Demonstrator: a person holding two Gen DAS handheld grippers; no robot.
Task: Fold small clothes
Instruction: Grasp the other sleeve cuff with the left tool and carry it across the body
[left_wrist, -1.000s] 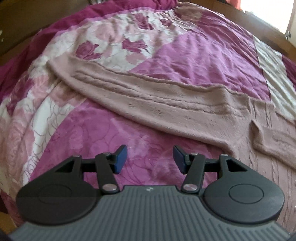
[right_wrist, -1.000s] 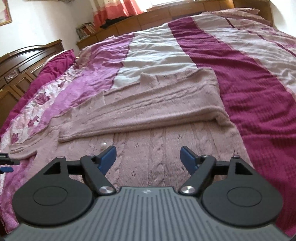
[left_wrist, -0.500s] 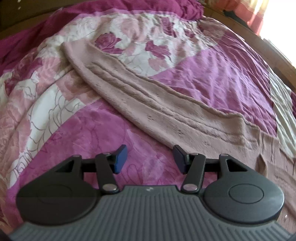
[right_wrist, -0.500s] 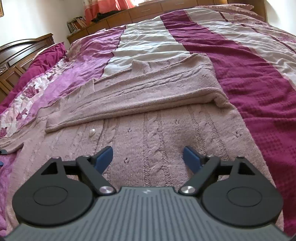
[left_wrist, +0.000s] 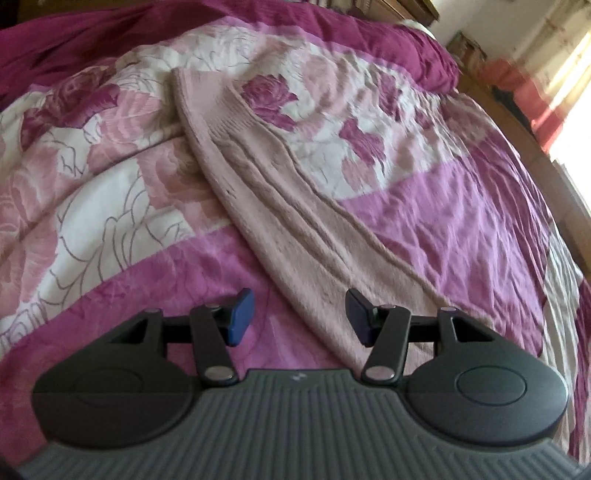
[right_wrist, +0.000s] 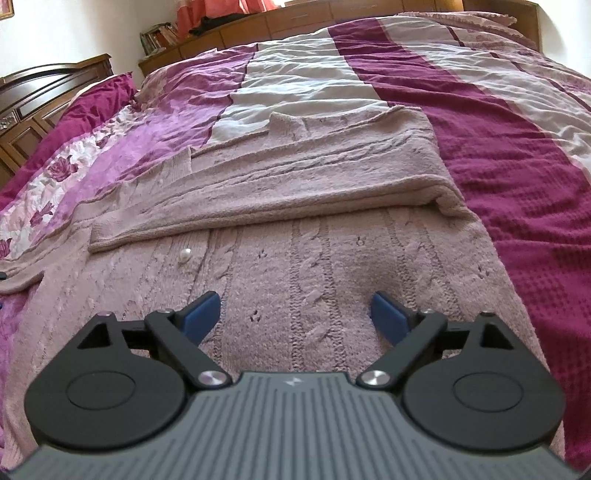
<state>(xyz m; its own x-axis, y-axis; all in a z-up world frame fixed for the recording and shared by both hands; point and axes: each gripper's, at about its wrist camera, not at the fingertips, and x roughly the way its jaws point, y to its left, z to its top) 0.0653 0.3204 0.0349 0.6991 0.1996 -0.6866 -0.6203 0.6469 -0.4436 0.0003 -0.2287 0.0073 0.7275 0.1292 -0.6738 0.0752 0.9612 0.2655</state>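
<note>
Jaws wide apart and holding nothing on both the left gripper (left_wrist: 299, 317) and right gripper (right_wrist: 295, 314). Pink sweater (right_wrist: 295, 258) lies flat on the bedspread (right_wrist: 517, 177), far part folded over; its sleeve (left_wrist: 266, 184) stretches out to the left.

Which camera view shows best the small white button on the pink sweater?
The right wrist view shows it best: the button lies in plain sight on the cable-knit front of the sweater, just below the folded-over sleeve. The left wrist view shows only the other sleeve stretched out on the bedspread, no button.
</note>
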